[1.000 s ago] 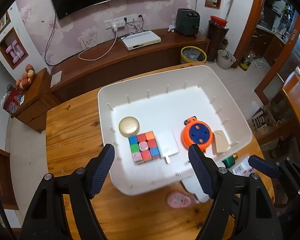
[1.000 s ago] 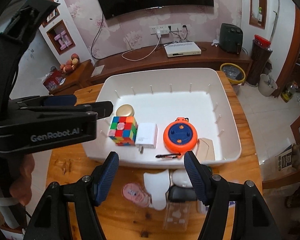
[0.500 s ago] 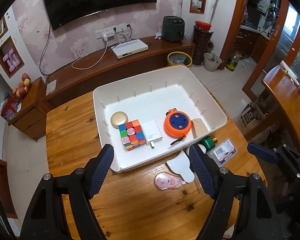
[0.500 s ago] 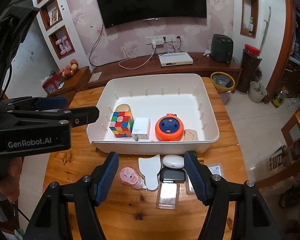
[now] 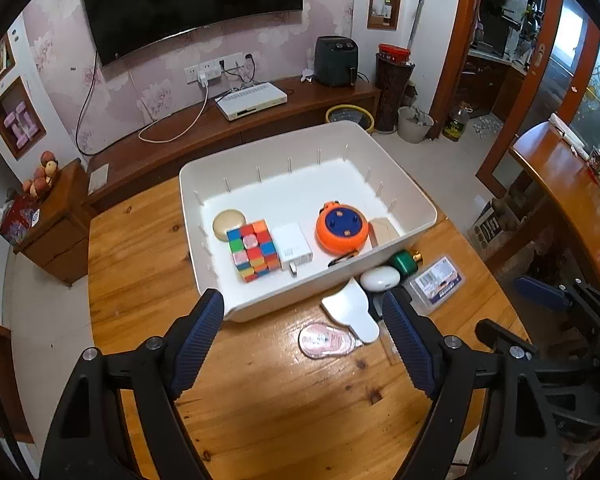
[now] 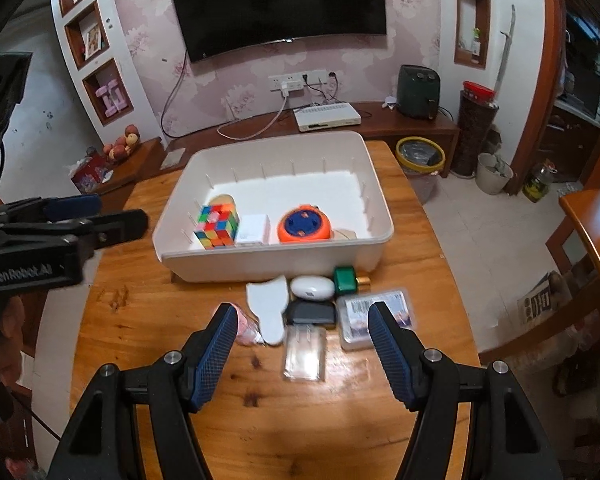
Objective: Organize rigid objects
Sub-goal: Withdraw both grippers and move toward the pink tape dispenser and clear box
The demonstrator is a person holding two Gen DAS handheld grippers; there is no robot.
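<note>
A white bin (image 5: 272,142) (image 6: 276,262) on the wooden table holds a colour cube (image 5: 254,250) (image 6: 217,227), a white charger (image 5: 291,246), an orange reel (image 5: 342,228) (image 6: 304,226), a gold round case (image 5: 229,224) and a beige card (image 5: 384,230). In front of the bin lie a white scoop-shaped piece (image 6: 271,306), a pink oval (image 5: 326,340), a white oval case (image 6: 312,287), a green bottle (image 6: 346,280), a black case (image 6: 311,314) and two clear boxes (image 6: 374,314) (image 6: 304,352). My left gripper (image 5: 302,300) hovers before the bin, jaws opening, nothing between them. My right gripper (image 6: 303,311) hangs open above these loose items, touching none.
The table (image 6: 140,320) ends close behind both grippers and drops off at the right. A TV cabinet (image 6: 400,124) with a white box stands beyond the bin. A second wooden table (image 5: 560,176) is at the right. A person's hand holds the left gripper at the left edge.
Both grippers have drawn back from the bin toward the near table edge, so the bin looks smaller and the loose items in front of it have come into full view.
</note>
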